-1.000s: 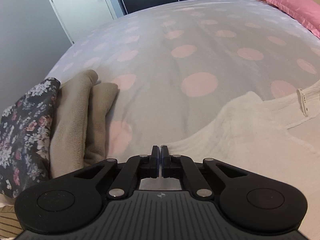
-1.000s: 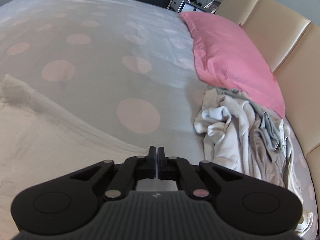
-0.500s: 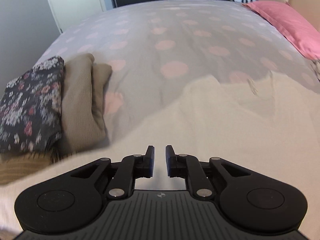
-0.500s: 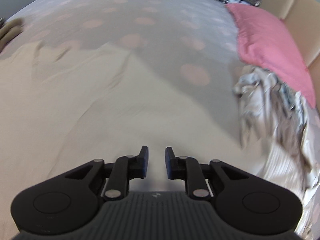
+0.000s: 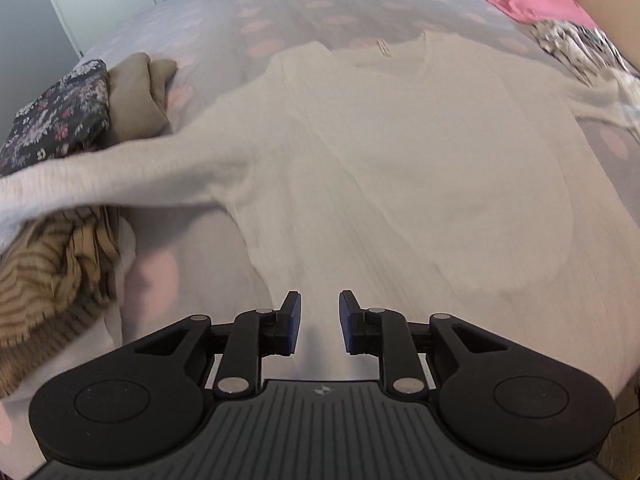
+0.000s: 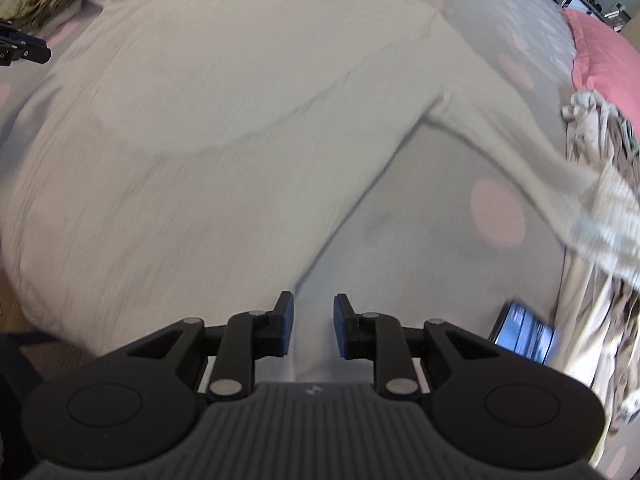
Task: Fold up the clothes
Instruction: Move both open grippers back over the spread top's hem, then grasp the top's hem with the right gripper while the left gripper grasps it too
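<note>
The cream ribbed knit sweater (image 5: 400,168) lies spread flat on the grey pink-dotted bed (image 6: 420,248), sleeves out sideways (laid ready for folding). Left gripper (image 5: 319,322) and right gripper (image 6: 311,326) hover at its hem, fingers spread, holding nothing.

Left gripper (image 5: 319,322): jaws parted, nothing between the fingers. Right gripper (image 6: 314,326): jaws parted, likewise empty. Both point forward and downward.

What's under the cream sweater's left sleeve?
The cream sweater sleeve drapes over a striped tan garment and nears the floral folded cloth; what lies directly beneath is hidden.
</note>
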Demonstrator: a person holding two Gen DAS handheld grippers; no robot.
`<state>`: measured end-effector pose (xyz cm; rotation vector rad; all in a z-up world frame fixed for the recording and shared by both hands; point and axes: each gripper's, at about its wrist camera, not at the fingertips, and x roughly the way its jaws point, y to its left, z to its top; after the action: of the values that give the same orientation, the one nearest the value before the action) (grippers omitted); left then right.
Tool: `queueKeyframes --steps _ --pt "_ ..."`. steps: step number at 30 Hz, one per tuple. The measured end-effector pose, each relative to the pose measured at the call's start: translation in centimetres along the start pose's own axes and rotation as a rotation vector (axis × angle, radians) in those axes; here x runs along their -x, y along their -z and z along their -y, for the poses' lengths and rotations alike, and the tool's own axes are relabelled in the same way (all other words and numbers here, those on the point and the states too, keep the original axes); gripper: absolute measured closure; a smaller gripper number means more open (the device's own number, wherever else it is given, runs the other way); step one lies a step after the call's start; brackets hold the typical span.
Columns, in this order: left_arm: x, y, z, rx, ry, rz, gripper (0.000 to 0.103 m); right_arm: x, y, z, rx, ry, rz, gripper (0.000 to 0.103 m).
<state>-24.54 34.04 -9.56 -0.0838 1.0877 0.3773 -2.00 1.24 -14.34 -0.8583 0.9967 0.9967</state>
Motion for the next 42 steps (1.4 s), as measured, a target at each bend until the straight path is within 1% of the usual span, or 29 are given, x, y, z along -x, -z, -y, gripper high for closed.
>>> queueKeyframes --steps 2,4,6,9,11,12,13,14,15,18,19,22,25,31,33,35,36,37,38,39,40,42 --pt "0.2 0.9 0.5 -0.021 -0.010 -0.007 0.081 -0.4 1.3 -0.1 -0.017 0.010 -0.024 0.079" --pt "0.6 1.6 0.7 -0.037 -0.024 0.000 0.076 -0.8 2.3 -0.2 -0.031 0.012 -0.045 0.078" --pt "1.1 2.3 0.9 -0.038 -0.037 0.013 0.075 -1.4 2.9 -0.4 -0.042 0.013 -0.065 0.076" --pt "1.8 2.6 0.9 -0.019 -0.044 0.035 0.075 -2.4 3.6 -1.1 -0.041 0.015 -0.099 0.075" --pt "2.2 2.8 0.7 -0.005 -0.045 0.049 0.074 -2.4 3.8 -1.4 -0.035 0.015 -0.101 0.075" --pt "2.4 2.9 0.7 0.002 -0.047 0.056 0.074 -2.4 3.9 -1.6 -0.031 0.016 -0.102 0.076" --pt "2.5 2.9 0.6 0.007 -0.050 0.059 0.073 -2.3 3.9 -1.7 -0.043 0.006 -0.107 0.084" --pt "2.5 3.0 0.5 0.011 -0.056 0.061 0.073 -2.2 3.9 -1.8 -0.055 -0.003 -0.112 0.097" --pt "2.6 3.0 0.4 0.015 -0.062 0.062 0.073 -2.1 3.9 -1.8 -0.067 -0.013 -0.118 0.098" --pt "2.8 3.2 0.1 0.032 -0.071 0.062 0.072 -0.9 4.0 -2.4 -0.065 0.012 -0.097 0.099" --pt "2.9 3.2 0.0 0.041 -0.069 0.063 0.072 -0.1 3.9 -2.5 -0.075 0.024 -0.089 0.100" --pt "3.1 3.2 -0.3 0.052 -0.066 0.068 0.072 2.7 4.1 -2.4 -0.134 0.022 -0.084 0.100" --pt "3.0 3.2 -0.3 0.050 -0.063 0.069 0.072 5.2 5.7 -2.4 -0.138 0.047 -0.114 0.100" --pt "3.2 2.9 0.0 0.044 -0.055 0.074 0.072 4.6 6.4 -2.1 -0.152 0.101 -0.180 0.100" --pt "3.3 3.0 0.1 0.039 -0.056 0.075 0.072 4.4 6.7 -2.0 -0.156 0.119 -0.202 0.100" --pt "3.3 3.1 0.1 0.036 -0.052 0.068 0.072 4.2 6.9 -1.9 -0.161 0.136 -0.224 0.096" --pt "3.4 3.1 0.1 0.036 -0.049 0.061 0.072 4.2 6.7 -2.2 -0.153 0.146 -0.220 0.094" --pt "3.4 3.2 0.1 0.036 -0.046 0.053 0.072 4.2 6.4 -2.4 -0.144 0.156 -0.215 0.085" --pt "3.6 3.3 0.1 0.035 -0.044 0.045 0.072 4.2 6.1 -2.7 -0.136 0.166 -0.210 0.079" --pt "3.7 3.5 0.1 0.034 -0.042 0.037 0.071 4.3 5.8 -2.9 -0.128 0.176 -0.205 0.079" --pt "3.8 3.6 0.1 0.033 -0.040 0.029 0.067 4.4 5.4 -3.2 -0.118 0.174 -0.189 0.078" --pt "4.2 4.1 0.0 0.031 -0.028 0.014 0.063 4.7 4.2 -3.7 -0.097 0.165 -0.147 0.075"
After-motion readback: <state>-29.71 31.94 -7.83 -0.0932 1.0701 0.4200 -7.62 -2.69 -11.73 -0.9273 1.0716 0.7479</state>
